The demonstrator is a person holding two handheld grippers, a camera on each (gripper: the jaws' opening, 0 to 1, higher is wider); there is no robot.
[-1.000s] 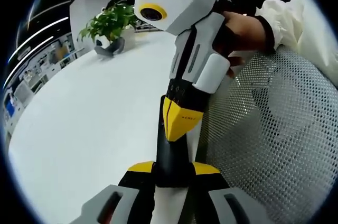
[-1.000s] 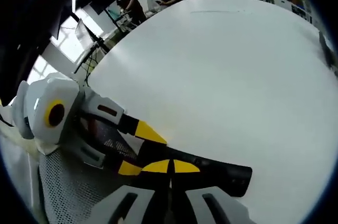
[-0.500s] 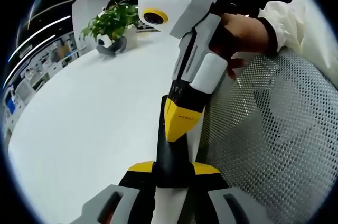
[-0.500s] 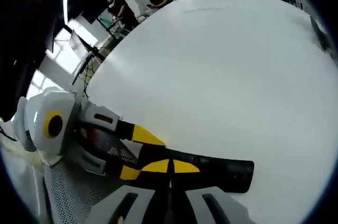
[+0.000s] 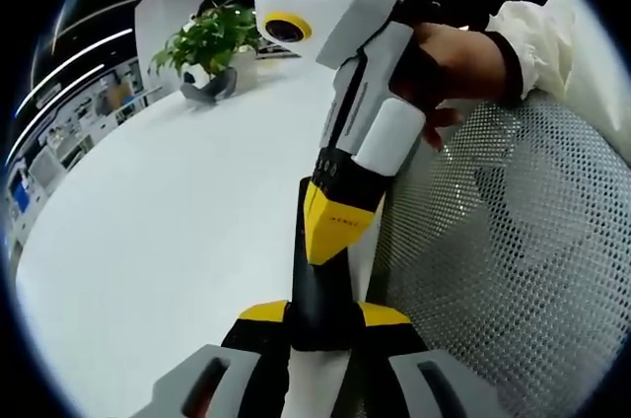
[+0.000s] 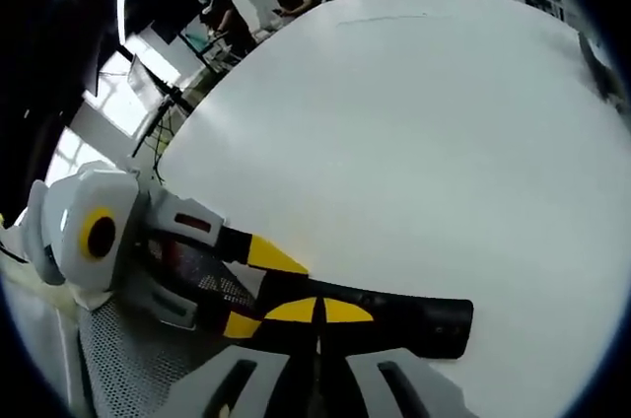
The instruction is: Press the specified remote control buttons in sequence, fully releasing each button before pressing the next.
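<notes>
Left gripper view: remote point(image 5: 317, 290) seemingly clamped.

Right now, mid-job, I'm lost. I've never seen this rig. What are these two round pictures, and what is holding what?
There is no robot arm here. A person holds a two-jaw tool in each hand, and each tool carries a fisheye camera looking along its own jaws.

In the left gripper view, the left gripper rises from the bottom, its yellow-tipped jaws closed around a black remote. The right gripper comes down from above, held by a hand, with its jaws shut and its tip at the remote's top face. I cannot tell whether it is pressing.

The right gripper view shows the same meeting from the other tool.

Below is a white table with a potted plant at its far side, and a white mesh surface beside it.
</notes>
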